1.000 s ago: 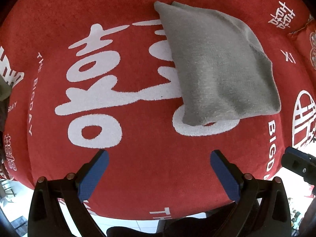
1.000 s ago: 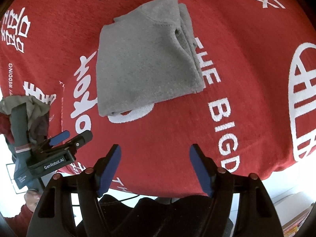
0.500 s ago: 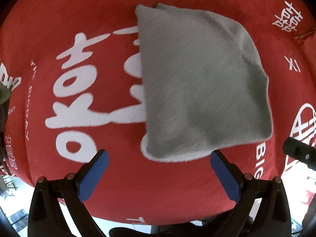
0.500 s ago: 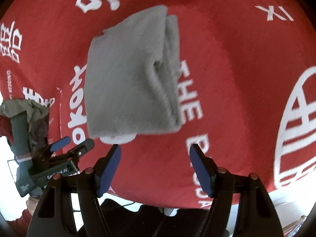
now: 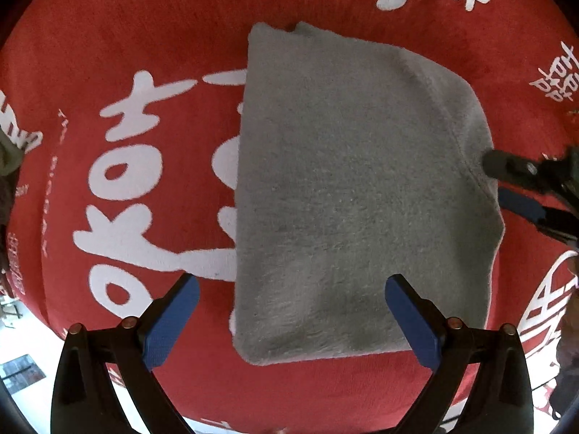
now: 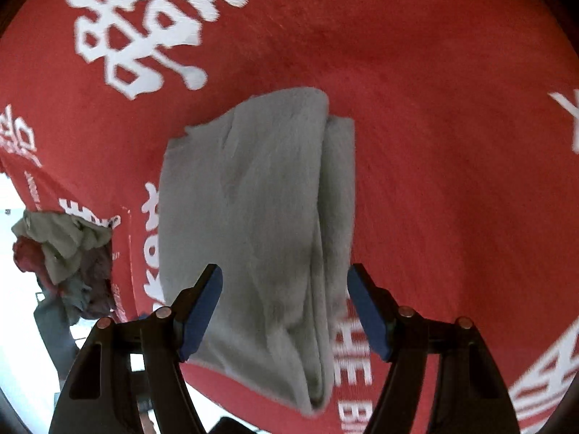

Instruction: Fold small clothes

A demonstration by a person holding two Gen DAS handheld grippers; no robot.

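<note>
It is looking like a home laundry spot: a red towelling cloth (image 5: 152,36) printed with white wedding characters is covering the table, and a heap of unfolded clothes (image 6: 65,253) is waiting at its edge.

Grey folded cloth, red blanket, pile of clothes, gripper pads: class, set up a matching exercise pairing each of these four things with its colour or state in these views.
Things:
1. cloth
2. blanket
3. pile of clothes
4. pads

Descriptions:
A. red with white lettering
B. blue
C. grey, folded flat
D. crumpled, mixed colours, at the blanket's edge

Pairs: 1-C, 2-A, 3-D, 4-B
</note>
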